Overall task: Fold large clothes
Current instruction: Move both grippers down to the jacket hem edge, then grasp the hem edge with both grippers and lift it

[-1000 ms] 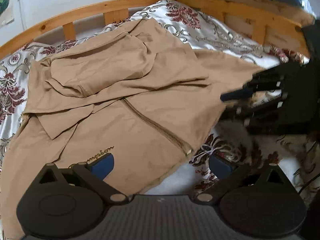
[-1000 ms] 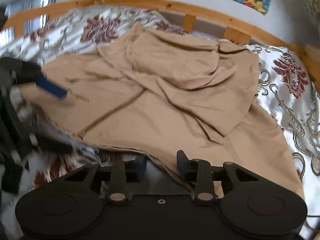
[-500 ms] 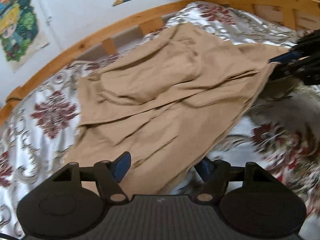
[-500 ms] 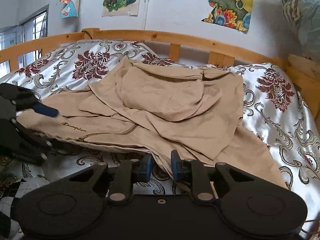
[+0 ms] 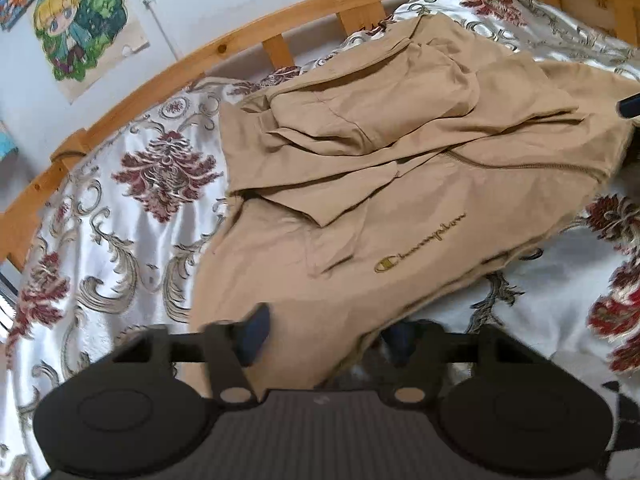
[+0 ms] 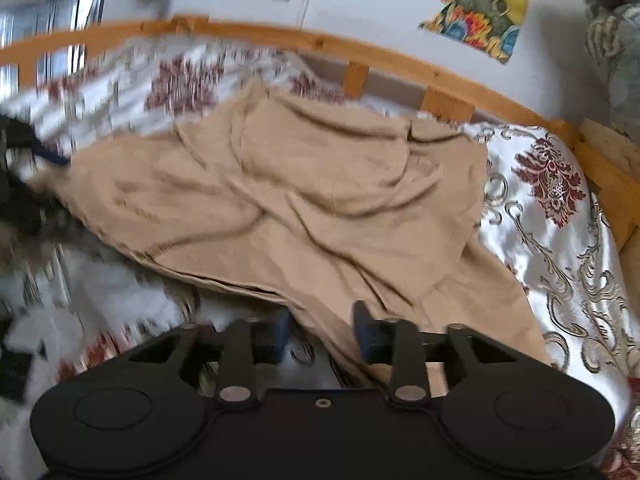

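Left gripper [image 5: 324,336]: jaws partly apart, just been closing, with the near hem of the tan zip-up jacket [image 5: 420,208] lying between them; whether the pads press the cloth cannot be told. Right gripper [image 6: 320,332]: jaws partly apart, just been opening, straddling the jacket's near edge without visibly pinching it. The jacket lies crumpled and partly folded on the floral bedspread [image 5: 132,216], inside the wooden bed rail [image 6: 360,52].
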Motion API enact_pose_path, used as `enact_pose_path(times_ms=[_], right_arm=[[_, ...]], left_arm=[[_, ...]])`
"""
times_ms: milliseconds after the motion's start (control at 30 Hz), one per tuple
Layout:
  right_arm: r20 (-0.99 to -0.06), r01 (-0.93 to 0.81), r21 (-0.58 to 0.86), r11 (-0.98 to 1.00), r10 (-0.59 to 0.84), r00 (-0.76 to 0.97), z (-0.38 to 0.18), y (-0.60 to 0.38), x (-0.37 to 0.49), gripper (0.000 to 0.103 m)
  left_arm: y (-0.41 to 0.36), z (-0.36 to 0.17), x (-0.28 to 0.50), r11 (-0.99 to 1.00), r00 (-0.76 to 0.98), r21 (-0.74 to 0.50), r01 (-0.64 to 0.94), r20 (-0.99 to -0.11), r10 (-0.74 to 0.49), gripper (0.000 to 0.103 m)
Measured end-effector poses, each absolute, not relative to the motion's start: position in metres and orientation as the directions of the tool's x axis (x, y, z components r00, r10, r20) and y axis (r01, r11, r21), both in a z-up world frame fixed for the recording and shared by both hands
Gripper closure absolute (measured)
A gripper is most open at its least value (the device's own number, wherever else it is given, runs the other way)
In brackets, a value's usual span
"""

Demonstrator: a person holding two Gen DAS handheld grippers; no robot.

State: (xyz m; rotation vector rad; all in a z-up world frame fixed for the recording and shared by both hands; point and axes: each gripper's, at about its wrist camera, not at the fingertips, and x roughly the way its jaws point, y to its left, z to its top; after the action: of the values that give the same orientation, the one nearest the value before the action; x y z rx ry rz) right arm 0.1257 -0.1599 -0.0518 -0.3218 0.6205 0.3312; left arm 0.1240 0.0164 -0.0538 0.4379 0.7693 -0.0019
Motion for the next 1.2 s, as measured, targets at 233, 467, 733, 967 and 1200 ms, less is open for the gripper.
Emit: enact_pose_path(times_ms=[233, 467, 733, 967, 1200], right_arm=[[-0.691, -0.355, -0.387, 0.851, -0.013, 0.723, -0.079, -0.168, 0.132, 0.037], [-0.620, -0.317, -0.518, 0.795, -0.093, 0.779, -0.083, -0.183, 0.127, 0.044], [-0.600, -0.305, -0.490, 0.816, -0.062, 0.798, -0.063, -0.186, 0.118, 0.097], [-0.568, -0.288, -0.425, 0.858, -0.005, 0.823, -0.006, -0.198, 0.077, 0.101], [-0.475, -0.220, -0.437, 0.872, -0.016, 0.880, 0.041, -0.192, 0.048, 0.101]], left_arm=[[0.024, -0.054, 0.131, 0.921, 0.717, 0.362, 0.146, -0.680, 0.153, 0.057], [0.033, -0.062, 0.128, 0.920, 0.700, 0.366, 0.141, -0.694, 0.169, 0.053], [0.033, -0.031, 0.111, 0.937, 0.764, 0.313, 0.156, -0.639, 0.086, 0.099], [0.056, 0.036, 0.078, 0.927, 0.798, 0.272, 0.260, -0.600, -0.048, 0.100], [0.061, 0.091, 0.075, 0.926, 0.786, 0.209, 0.314, -0.604, -0.130, 0.100]])
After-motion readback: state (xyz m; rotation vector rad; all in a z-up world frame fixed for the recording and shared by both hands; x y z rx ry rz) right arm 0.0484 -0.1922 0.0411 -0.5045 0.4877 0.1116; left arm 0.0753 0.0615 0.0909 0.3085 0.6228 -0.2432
